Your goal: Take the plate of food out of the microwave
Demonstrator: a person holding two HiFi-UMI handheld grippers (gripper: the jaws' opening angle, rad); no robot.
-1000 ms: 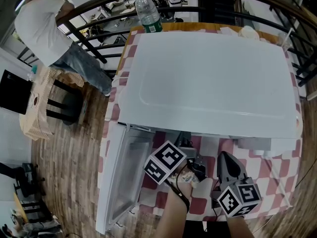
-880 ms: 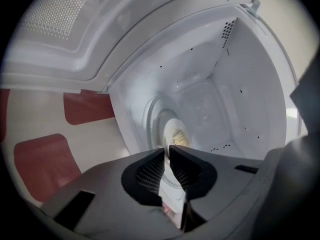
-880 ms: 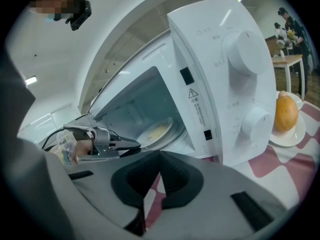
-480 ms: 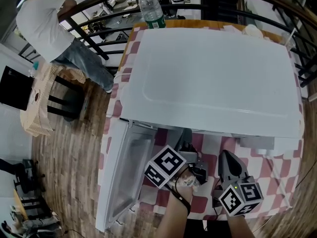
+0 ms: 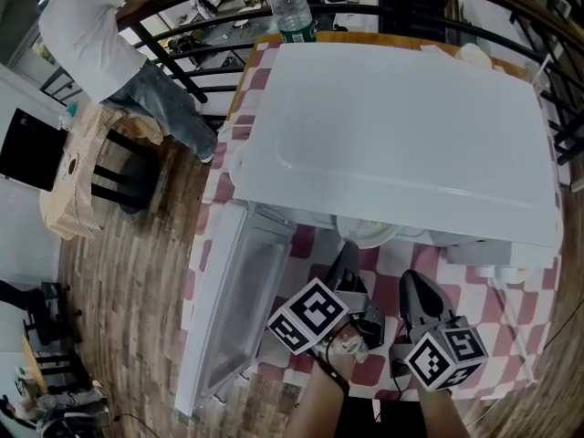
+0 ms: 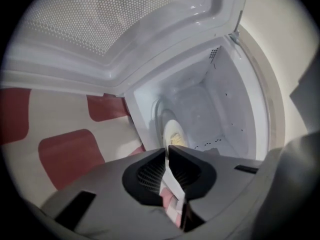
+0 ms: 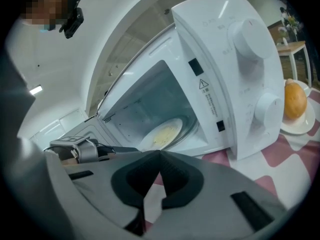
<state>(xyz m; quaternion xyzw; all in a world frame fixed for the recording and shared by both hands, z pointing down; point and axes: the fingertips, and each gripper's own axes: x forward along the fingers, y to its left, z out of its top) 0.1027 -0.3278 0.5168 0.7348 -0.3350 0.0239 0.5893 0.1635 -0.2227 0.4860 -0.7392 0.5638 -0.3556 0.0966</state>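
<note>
Grips the near rim of the plate of food point(image 6: 174, 131) in the left gripper point(image 6: 167, 149), rolled on its side to pinch that flat rim from above and below, jaws just now closing in with the white rim between them. Holds the right gripper point(image 7: 160, 153) clenched on nothing, just beside the left gripper and farther from the plate. Shows the plate straight ahead of the left gripper's tips, low in the cavity of the microwave point(image 5: 401, 126), near edge about at the mouth, round and so with no long axis to mind. Has the door point(image 5: 233, 308) swung wide on the left gripper's outer side. Calls, as a judgement, for a level pull straight back along the left gripper's own line, out over the desk point(image 5: 520, 318); risks a tilt and sliding food with only 1 rim point held.
</note>
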